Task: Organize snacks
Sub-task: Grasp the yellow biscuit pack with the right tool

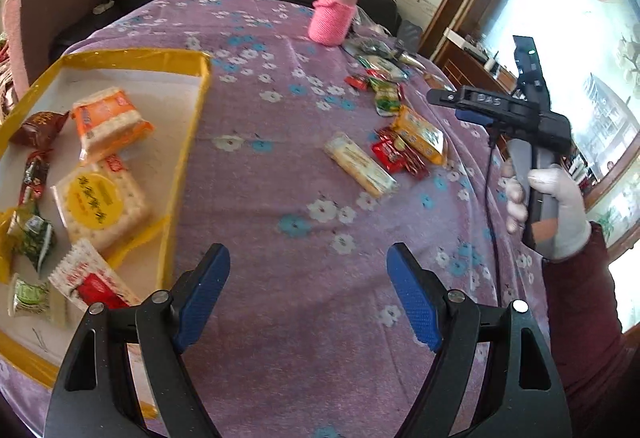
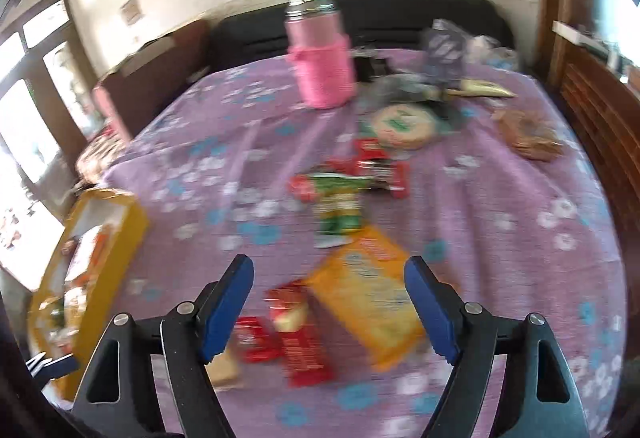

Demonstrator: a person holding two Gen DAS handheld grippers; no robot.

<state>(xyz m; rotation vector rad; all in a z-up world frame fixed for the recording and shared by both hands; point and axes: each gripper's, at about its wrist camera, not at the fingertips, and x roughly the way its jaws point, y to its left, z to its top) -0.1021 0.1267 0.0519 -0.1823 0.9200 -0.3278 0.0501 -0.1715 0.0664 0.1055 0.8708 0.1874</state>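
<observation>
Both tools are spread wide with nothing between the blue pads: the left tool [image 1: 308, 294] hangs over bare purple floral cloth [image 1: 304, 174], and the right tool [image 2: 328, 306] hovers just above the loose snack pile.

Nearest the right tool is a flat orange-yellow cracker packet [image 2: 366, 296], touching a couple of small red foil-wrapped snacks [image 2: 294, 330]. I'd guess the cracker packet is light, with slick crinkly film and brittle contents, so pinch it across the short width near the middle and squeeze gently. The red ones look tiny and slippery, so grab across the body, not the twisted ends.

Further out in the left view there's a long pale wafer pack in clear wrap [image 1: 360, 164], stiff-ish and probably crumbly, lying apart from the rest. Beyond that sits a green and white pouch [image 2: 338, 214].

The yellow-rimmed white tray [image 1: 188, 142] on the left side of the surface already holds several packets. A pink knit-sleeved bottle [image 1: 334, 12] stands at the far end.
</observation>
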